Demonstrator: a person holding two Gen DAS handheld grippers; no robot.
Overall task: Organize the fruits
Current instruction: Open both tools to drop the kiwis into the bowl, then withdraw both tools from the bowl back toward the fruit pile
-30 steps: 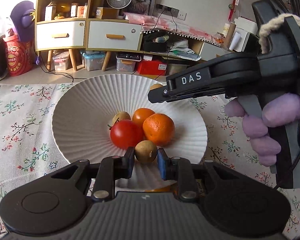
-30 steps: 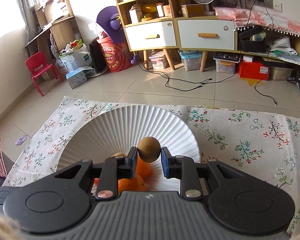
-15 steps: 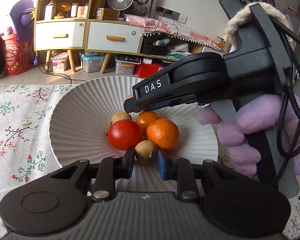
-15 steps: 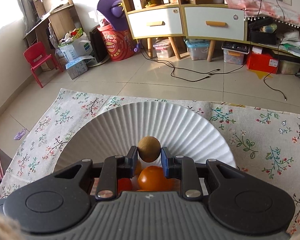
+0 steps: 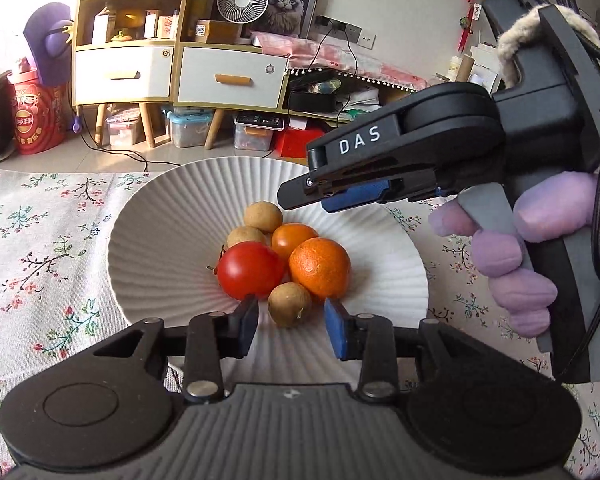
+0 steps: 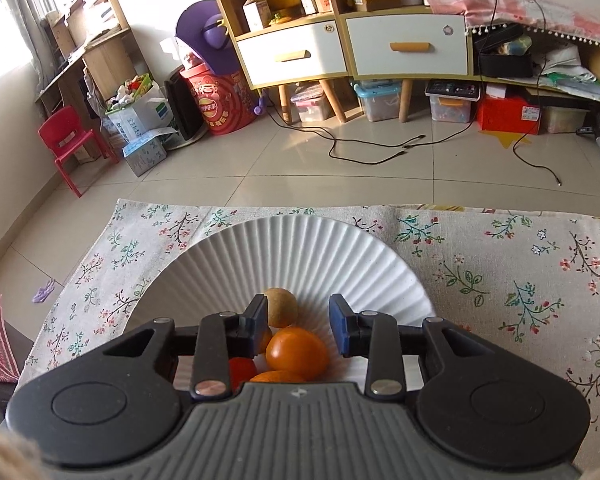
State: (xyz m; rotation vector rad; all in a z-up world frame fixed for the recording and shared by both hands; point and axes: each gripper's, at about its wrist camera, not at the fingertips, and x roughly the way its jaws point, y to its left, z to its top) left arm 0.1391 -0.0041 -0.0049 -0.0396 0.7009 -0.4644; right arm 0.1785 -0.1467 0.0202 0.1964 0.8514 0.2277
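Right now your counter (image 5: 40, 240) fills the lower half of both views under a flowered cloth (image 6: 520, 272), and the white ribbed plate (image 5: 160, 232) sits at the middle of it.

Your right claw (image 5: 300, 196) reaches in from the upper right of the left wrist view, held by your gloved hand (image 5: 512, 264), its tip hanging over the far right part of the plate. In its own view the right claw (image 6: 298, 322) has its jaws opening, with a brown fruit (image 6: 281, 307) just beyond the left pad (image 6: 259, 320); you cannot tell from here whether that pad touches it, and the right pad stands clear.

Your left claw (image 5: 291, 328) sits low centre in its view, over the near rim of the plate. Its jaws are opening too, and a small brown fruit (image 5: 289, 304) lies on the plate between the pads with a gap on each side.

All the fruit is piled at the plate's centre. An orange (image 5: 319, 267) sits right of a red tomato (image 5: 250, 269), both touching the small brown fruit in front. Behind them is a smaller orange fruit (image 5: 294, 240), with a second brown fruit (image 5: 245, 237) to its left and a third brown fruit (image 5: 264, 217) at the far end of the pile, just below the right claw's tip.
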